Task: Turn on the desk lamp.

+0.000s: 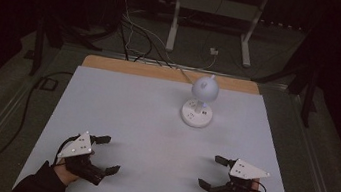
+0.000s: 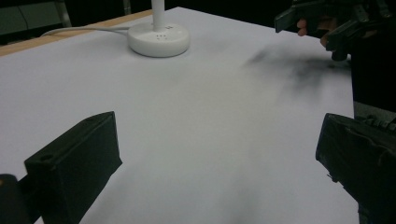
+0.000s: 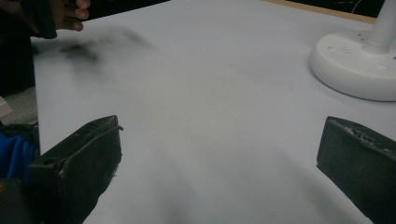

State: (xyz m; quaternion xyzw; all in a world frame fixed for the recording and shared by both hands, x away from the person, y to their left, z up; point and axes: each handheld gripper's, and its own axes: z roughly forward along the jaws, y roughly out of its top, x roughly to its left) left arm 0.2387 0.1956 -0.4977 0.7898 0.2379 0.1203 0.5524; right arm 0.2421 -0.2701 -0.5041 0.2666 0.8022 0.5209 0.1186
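From the high view, the white desk lamp stands upright on its round base toward the far side of the pale table, a little right of centre, with its cord running off the back edge. The left gripper and the right gripper rest low at the near corners, well apart from the lamp and from each other, each with its jaws spread wide and nothing between them. In the left gripper view, the two black jaws stand far apart over bare tabletop; the lamp's base sits ahead and to the left of the line between them, and the other hand with its gripper shows at the upper right. In the right gripper view, the jaws are likewise parted and empty, and the base lies ahead at the right edge with the stem rising out of frame. The step in hand looks like the first reach toward the lamp. To do it well, I would bring the nearer right gripper forward on a low, straight path, keep the jaws open until they bracket the narrow stem rather than the broad base, and let the left one steady the base, since a top-heavy lamp could tip if pushed.
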